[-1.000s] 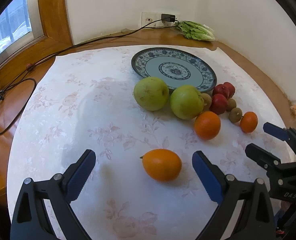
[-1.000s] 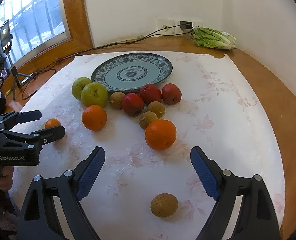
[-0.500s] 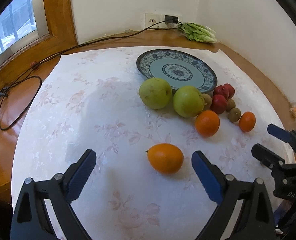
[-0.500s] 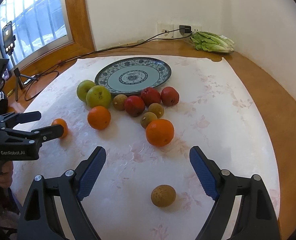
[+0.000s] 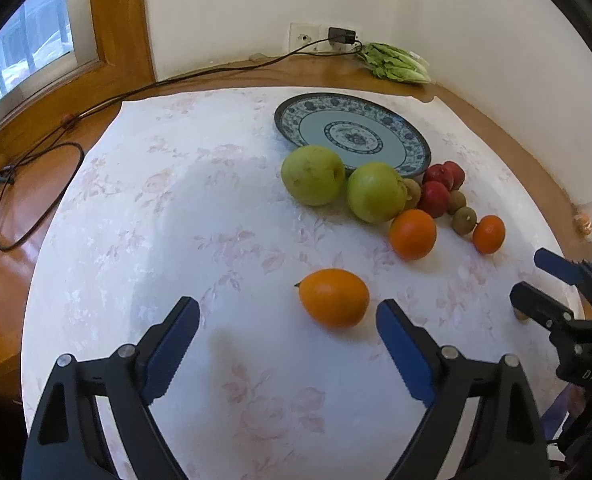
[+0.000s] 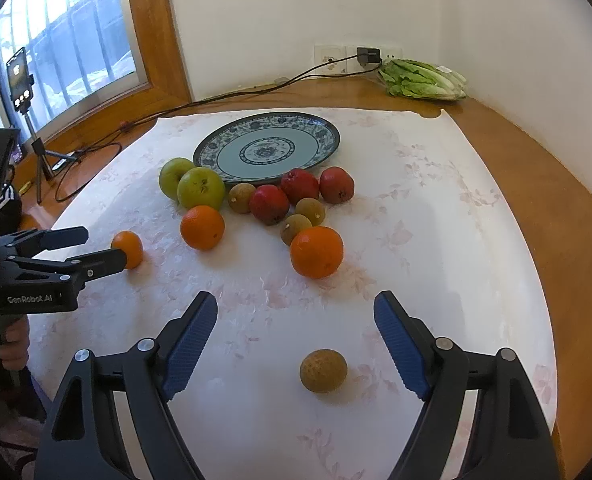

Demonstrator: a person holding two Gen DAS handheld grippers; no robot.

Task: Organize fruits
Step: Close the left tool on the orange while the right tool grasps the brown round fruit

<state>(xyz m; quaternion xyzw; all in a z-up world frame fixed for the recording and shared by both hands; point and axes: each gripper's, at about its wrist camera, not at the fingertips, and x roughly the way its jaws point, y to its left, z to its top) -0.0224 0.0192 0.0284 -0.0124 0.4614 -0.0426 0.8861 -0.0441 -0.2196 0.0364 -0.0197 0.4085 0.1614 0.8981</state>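
From the left wrist, the left gripper (image 5: 286,336) is spread wide and empty, an oval orange (image 5: 334,298) just ahead between its fingers. The plate (image 5: 416,148) sits beyond two green apples (image 5: 313,175).

Only the right wrist shows a brown fruit (image 6: 323,371) between the right gripper's (image 6: 296,340) wide-spread, empty fingers, and a phone (image 6: 18,79) by the window.

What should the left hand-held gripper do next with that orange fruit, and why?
Probably ease forward and close on the oval orange fruit. The left hand-held gripper is open, the fruit lies alone just ahead between its fingers, and the blue patterned plate holds nothing yet.
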